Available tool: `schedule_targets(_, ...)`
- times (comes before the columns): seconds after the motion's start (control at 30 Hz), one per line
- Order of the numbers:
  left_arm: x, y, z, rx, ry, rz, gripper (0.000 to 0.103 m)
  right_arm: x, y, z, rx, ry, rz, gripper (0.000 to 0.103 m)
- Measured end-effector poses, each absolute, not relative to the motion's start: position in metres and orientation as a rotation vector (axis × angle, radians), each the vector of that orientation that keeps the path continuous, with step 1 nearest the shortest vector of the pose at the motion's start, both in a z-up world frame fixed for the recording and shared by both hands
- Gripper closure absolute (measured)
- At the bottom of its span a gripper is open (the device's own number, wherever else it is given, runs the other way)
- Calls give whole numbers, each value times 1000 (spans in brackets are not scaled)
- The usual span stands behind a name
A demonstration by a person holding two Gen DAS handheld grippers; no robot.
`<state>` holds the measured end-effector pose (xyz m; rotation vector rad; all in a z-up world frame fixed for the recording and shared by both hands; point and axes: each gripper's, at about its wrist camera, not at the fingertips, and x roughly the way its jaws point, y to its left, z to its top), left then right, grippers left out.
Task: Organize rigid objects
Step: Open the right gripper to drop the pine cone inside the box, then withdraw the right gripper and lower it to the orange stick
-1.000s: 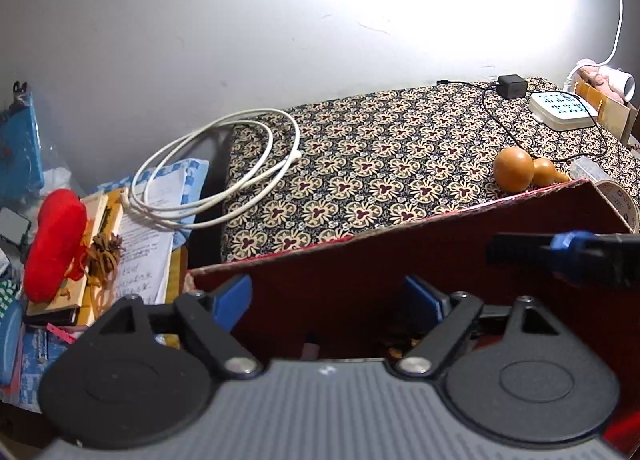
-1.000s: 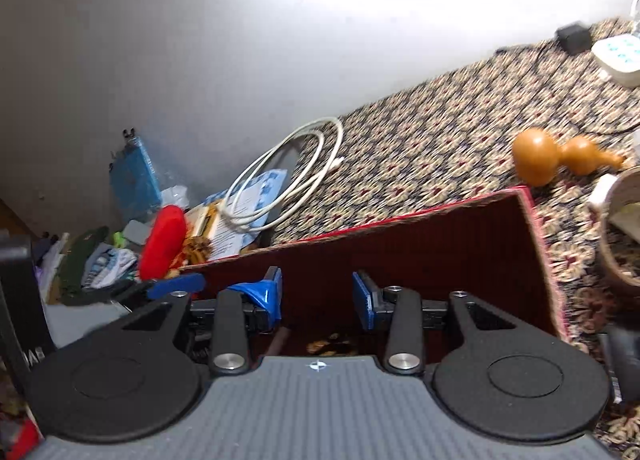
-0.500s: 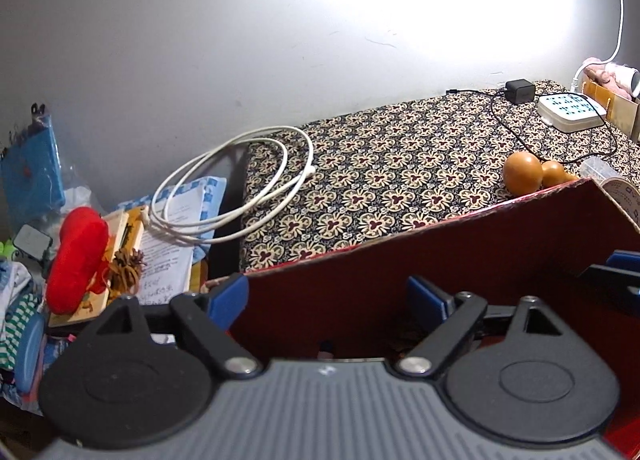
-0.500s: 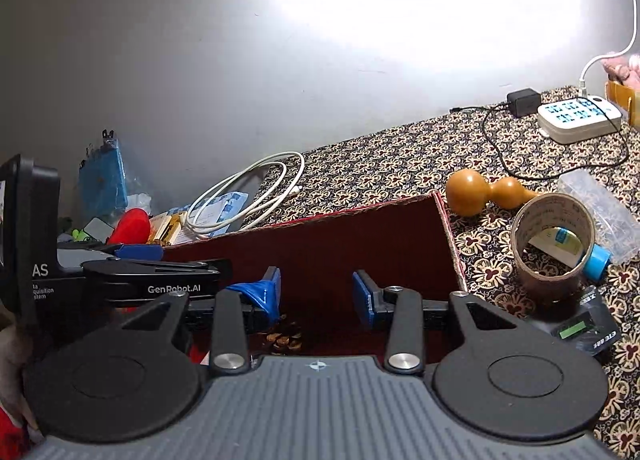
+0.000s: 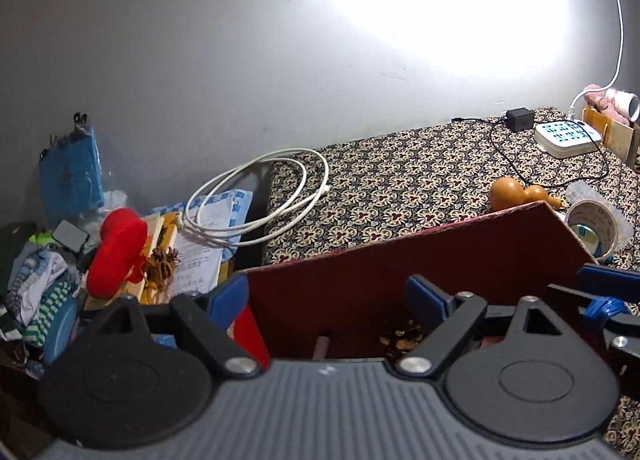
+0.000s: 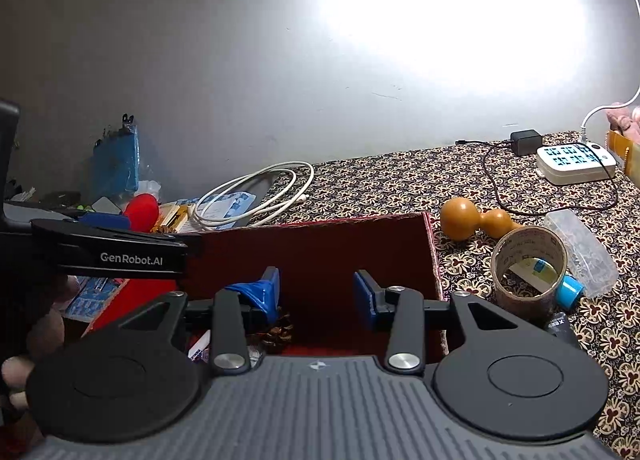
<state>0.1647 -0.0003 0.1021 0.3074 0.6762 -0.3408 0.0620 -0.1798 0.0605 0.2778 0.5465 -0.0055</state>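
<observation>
A dark red cardboard box (image 5: 400,276) (image 6: 320,256) stands open on the patterned cloth, with pine cones (image 6: 276,334) (image 5: 402,336) on its floor. My left gripper (image 5: 328,300) is open and empty, straddling the box's left wall. My right gripper (image 6: 316,294) is open and empty over the box's inside. A brown gourd (image 6: 474,222) (image 5: 520,194) lies just past the box's far right corner. A tape roll (image 6: 528,268) (image 5: 592,226) stands to the right of the box.
A coiled white cable (image 5: 256,196) lies at the table's left edge. A red plush (image 5: 116,246), papers and clothes pile up on the left. A white power strip (image 6: 574,162), black adapter (image 6: 526,140) and clear plastic box (image 6: 582,250) sit at the right. A wall is behind.
Both grippers have pulled back and risen from the box. The right view has swung rightward, bringing the tape roll and power strip into sight. Both stay open.
</observation>
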Motion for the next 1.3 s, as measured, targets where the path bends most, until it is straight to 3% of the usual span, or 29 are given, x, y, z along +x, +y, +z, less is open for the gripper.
schedule_targets(0.67,75,20,109,130,790,-275,15,9,-218,64,375,550,211,78)
schedule_targets(0.97,33,15,72,83,858,-313,14,-23,-234,48,372,565,361,78)
schedule_targets(1.3,3,-9,8,80,1005,-379,14,-33,-233,10,346,730,454,79)
